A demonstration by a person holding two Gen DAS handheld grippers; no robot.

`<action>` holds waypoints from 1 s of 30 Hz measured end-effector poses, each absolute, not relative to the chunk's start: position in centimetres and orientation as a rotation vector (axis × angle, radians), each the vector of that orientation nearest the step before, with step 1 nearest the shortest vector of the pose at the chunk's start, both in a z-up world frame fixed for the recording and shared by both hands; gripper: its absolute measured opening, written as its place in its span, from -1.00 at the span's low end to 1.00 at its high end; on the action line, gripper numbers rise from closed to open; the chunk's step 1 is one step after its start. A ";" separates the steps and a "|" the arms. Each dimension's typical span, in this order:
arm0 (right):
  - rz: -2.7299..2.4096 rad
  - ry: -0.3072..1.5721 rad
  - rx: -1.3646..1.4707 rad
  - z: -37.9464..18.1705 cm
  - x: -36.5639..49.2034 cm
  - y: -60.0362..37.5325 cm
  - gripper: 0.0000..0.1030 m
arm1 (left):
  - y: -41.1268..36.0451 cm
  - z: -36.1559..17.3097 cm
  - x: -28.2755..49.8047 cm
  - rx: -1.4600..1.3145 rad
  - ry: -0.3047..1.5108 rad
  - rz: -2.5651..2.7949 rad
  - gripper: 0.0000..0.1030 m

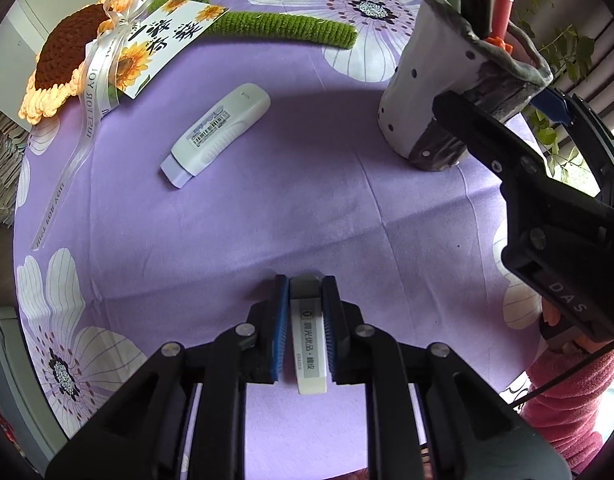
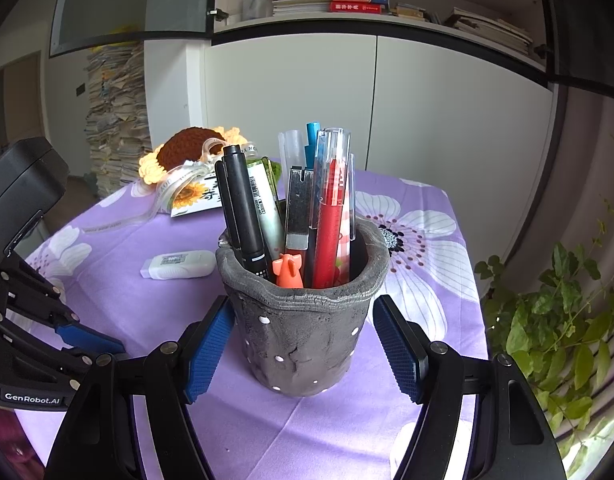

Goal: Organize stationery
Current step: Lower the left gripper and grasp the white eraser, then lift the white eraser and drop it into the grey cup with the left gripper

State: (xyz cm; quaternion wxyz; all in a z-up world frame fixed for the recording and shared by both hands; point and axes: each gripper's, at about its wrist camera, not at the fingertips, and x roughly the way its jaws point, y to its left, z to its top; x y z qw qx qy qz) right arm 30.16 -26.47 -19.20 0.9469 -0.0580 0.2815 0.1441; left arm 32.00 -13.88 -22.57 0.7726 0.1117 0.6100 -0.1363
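Note:
My left gripper [image 1: 306,292] is shut on a white eraser [image 1: 309,340] with a grey tip, held low over the purple floral tablecloth [image 1: 227,220]. A white correction tape [image 1: 217,133] lies on the cloth ahead to the left; it also shows in the right wrist view [image 2: 179,264]. The grey pen holder [image 2: 303,320] stands full of several pens and markers; it shows at the upper right in the left wrist view [image 1: 447,92]. My right gripper [image 2: 303,320] is open, its blue pads on either side of the holder, the left pad close to its wall, the right pad apart from it.
A crocheted sunflower [image 1: 63,64] with a green stem, ribbon and card lies at the cloth's far left. A leafy plant [image 2: 559,320] stands off the table's right edge. Cabinets, bookshelves and paper stacks are behind.

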 end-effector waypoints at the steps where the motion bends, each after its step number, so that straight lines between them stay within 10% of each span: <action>1: 0.294 0.573 -0.116 -19.2 30.1 -26.5 0.40 | -13.9 -22.6 32.0 0.239 1.320 -0.294 -0.71; 30: 0.327 0.548 -0.105 -19.0 29.7 -26.3 0.34 | -10.0 -15.1 30.4 0.118 1.177 -0.396 -0.72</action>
